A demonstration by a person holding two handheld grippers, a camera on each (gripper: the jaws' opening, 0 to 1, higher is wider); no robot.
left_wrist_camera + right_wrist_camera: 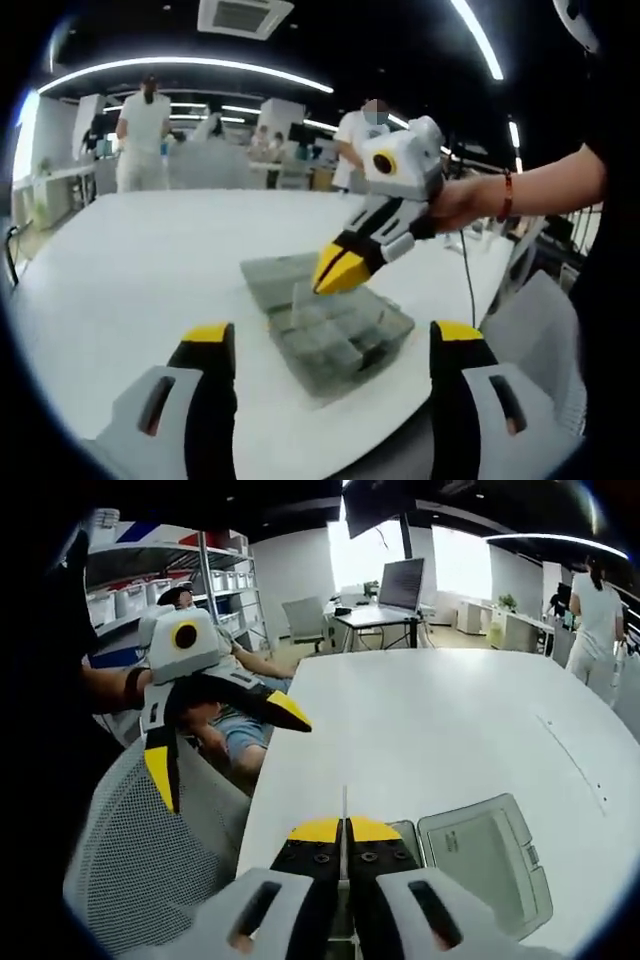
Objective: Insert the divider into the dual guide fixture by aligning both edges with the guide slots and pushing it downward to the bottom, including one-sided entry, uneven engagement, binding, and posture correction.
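Divider (344, 815) stands thin and upright, clamped between my right hand-held gripper's (344, 832) closed jaws, just above the clear box (330, 325) on the white desk (150, 270). My left hand-held gripper (335, 345) hangs wide apart near the box.

white table (150, 260); clear grey fixture (345, 335); yellow-tipped black jaws

left gripper (325, 355): fingers spread wide | right gripper (344, 832): fingers pinched together (tips angled down)
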